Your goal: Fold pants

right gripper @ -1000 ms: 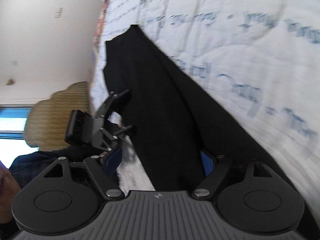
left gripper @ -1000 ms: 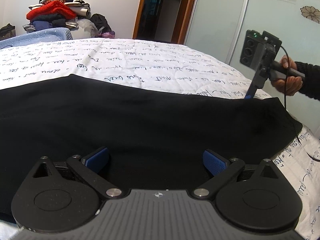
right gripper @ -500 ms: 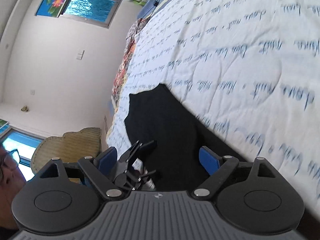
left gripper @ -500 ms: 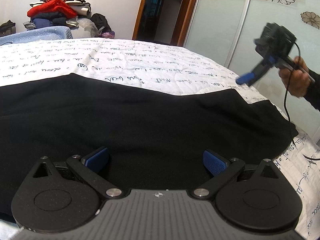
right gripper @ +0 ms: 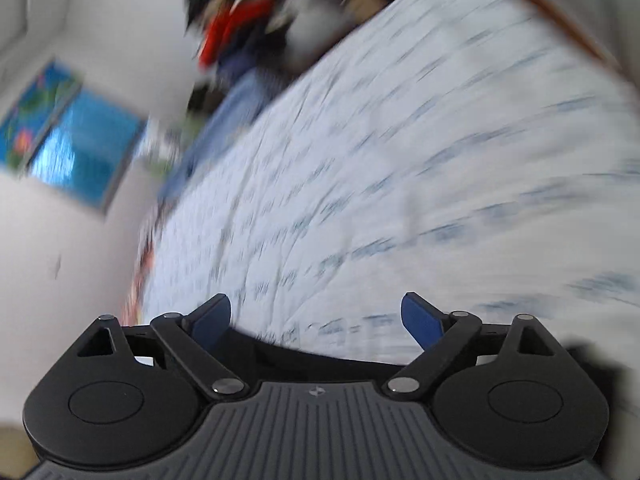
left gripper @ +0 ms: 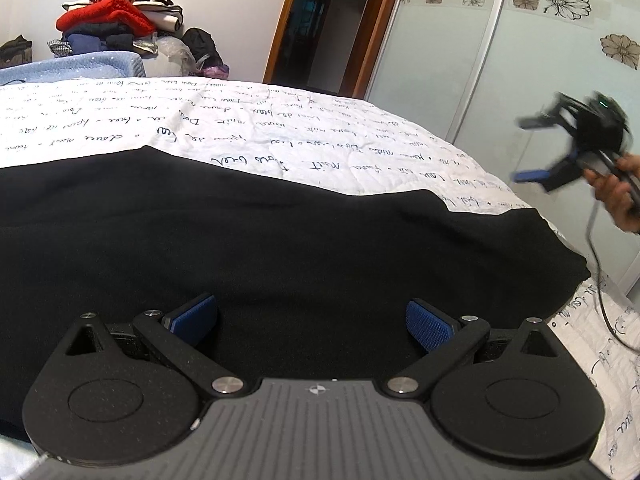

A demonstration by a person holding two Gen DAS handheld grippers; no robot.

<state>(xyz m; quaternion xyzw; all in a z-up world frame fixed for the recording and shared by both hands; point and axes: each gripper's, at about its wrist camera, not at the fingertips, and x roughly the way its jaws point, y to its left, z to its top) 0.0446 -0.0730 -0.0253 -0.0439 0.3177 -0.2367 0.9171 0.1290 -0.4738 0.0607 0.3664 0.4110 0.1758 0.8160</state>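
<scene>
Left gripper [left gripper: 312, 318]: blue ribbed pads spread wide, nothing between them, hovering low over the near part of the black, matte fabric pants [left gripper: 260, 240]. Probably held there to be ready for a pinch on the near edge, though no contact with the cloth shows.

Pants: spread flat in a broad dark band across the white quilted bedspread with blue handwriting print [left gripper: 200, 132], running from the left of the view to a corner at the right near the bed's edge. Laid out smooth, apparently so that a fold line can be chosen; no fold visible yet.

Right gripper [left gripper: 532, 152]: seen from the left wrist view up in the air at the far right, off the bed's side, held in a bare hand [left gripper: 616, 196], pads apart and gripping nothing, cable [left gripper: 596, 248] hanging below. Well apart from the pants; looks like a repositioning swing rather than a grasp.

Beyond the bed: a heap of red, dark and pale clothes [left gripper: 116, 20] at the far left, a brown wooden door frame [left gripper: 288, 20], a frosted sliding panel with flower prints [left gripper: 520, 60] at the right.

Hard to make out: the right wrist view heavily smeared by motion, only open pads, a dark strip of cloth just under them, the printed bedspread and a blue window-like patch recognisable. Left end of the pants cut off by the frame; waistband or cuffs impossible to tell apart on the uniform black. Near edge hidden under the left gripper's body.
</scene>
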